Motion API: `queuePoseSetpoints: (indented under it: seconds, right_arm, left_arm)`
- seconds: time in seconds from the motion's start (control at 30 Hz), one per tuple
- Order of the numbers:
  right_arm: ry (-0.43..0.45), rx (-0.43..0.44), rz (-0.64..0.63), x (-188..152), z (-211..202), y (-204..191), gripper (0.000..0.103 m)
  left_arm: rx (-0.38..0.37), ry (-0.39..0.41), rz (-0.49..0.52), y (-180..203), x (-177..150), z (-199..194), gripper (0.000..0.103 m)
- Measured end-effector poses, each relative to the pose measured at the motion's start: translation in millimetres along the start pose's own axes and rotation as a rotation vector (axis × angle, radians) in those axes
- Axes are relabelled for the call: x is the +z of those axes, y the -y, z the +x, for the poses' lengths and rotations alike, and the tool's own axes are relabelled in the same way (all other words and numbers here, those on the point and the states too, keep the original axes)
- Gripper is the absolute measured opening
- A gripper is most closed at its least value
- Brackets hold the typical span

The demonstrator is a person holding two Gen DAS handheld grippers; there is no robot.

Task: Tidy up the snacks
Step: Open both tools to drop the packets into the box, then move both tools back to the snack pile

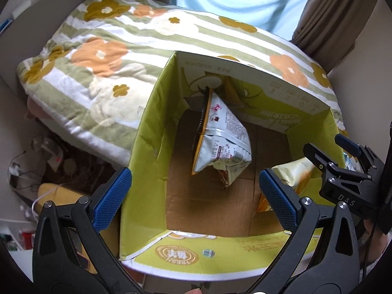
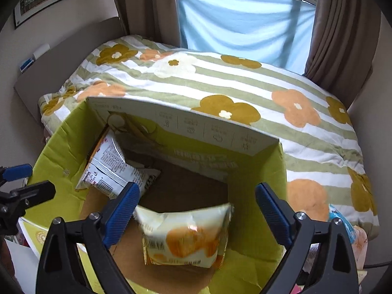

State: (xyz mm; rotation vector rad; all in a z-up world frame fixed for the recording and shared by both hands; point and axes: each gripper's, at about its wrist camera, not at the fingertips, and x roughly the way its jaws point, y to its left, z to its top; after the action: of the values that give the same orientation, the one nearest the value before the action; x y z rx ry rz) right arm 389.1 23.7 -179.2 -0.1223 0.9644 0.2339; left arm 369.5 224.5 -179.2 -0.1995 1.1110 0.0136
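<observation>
Right claw (image 2: 194, 204) is standing wide open over the open cardboard box (image 2: 259, 171), pointing steeply down into it. Yellow snack bag (image 2: 186, 237) is lying directly below and between the blue pads (image 2: 122, 210) but clear of both, blurred, so likely dropping or just settling on the box floor at the near right corner. Its long axis is running roughly across the claw's gap, left to right.

White snack bag (image 1: 220, 134) is already sitting in the box, leaning against the far left wall, seam edge up, well apart from the yellow one.

Left claw (image 1: 194, 193) is also hanging open above the near edge of the box, nothing between its pads. It is the nearer claw to the white bag; the right one is nearer to the yellow bag.

Box is sitting against the bed (image 2: 245, 78) with the flowered striped quilt, near its foot edge. More packets (image 2: 343, 223) are peeking out at the right edge of the right view, beside the box; judging from that, next pick is falling to the right claw, swinging right and out of the box.
</observation>
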Motion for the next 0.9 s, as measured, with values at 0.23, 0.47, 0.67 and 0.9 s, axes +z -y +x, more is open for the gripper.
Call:
queuePoseSetpoints:
  seconds: [0.23, 0.47, 0.67, 0.9]
  right_arm:
    - [-0.009, 0.004, 0.015, -5.9, -23.0, -2.2, 0.094]
    - [0.011, 0.008, 0.036, -15.1, -59.7, -9.1, 0.094]
    - [0.031, -0.012, 0.078, -30.6, -93.7, -9.8, 0.094]
    - [0.069, -0.057, 0.179, -52.1, -139.8, 17.1, 0.094]
  left_arm:
    - [-0.004, 0.047, 0.013, -2.0, -9.5, -29.4, 0.103]
    - [-0.024, 0.106, 0.061, 6.5, -19.0, -62.3, 0.103]
    - [-0.081, 0.136, 0.135, 27.2, -28.5, -81.7, 0.103]
    - [-0.171, 0.167, 0.227, 70.2, -39.8, -100.3, 0.103]
